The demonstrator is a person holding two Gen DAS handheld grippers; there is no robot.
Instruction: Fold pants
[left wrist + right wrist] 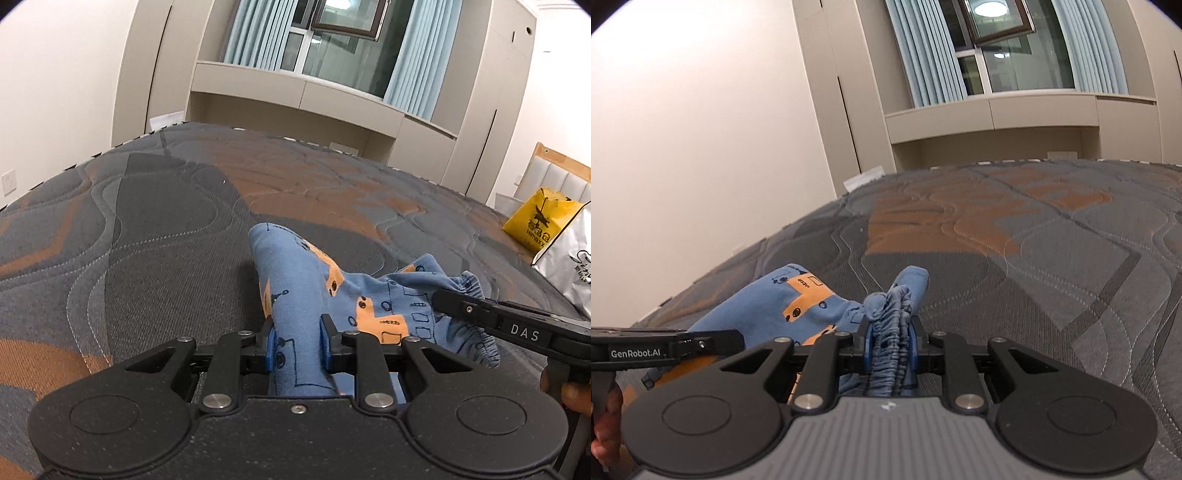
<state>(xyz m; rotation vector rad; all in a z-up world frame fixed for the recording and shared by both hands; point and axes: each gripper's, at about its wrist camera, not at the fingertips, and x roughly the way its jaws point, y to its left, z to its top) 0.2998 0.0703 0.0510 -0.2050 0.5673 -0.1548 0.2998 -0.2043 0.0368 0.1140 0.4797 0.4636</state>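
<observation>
Blue printed pants (295, 288) bunch softly on quilted mattress (147, 229).

pants (306, 295) on mattress (147, 221) | bags (532, 221) at right edge

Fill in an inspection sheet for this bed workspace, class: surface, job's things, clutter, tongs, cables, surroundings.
Surface: quilted grey and orange mattress, bare.
Job's things: blue patterned children's pants, bunched, part lifted.
Clutter: yellow bag and silver bag at the mattress edge.
Tongs: left tongs shut on pants fabric; right tongs shut on the gathered waistband.
Cables: nothing seen.
Surroundings: beige built-in cabinets, window with pale blue curtains.
</observation>
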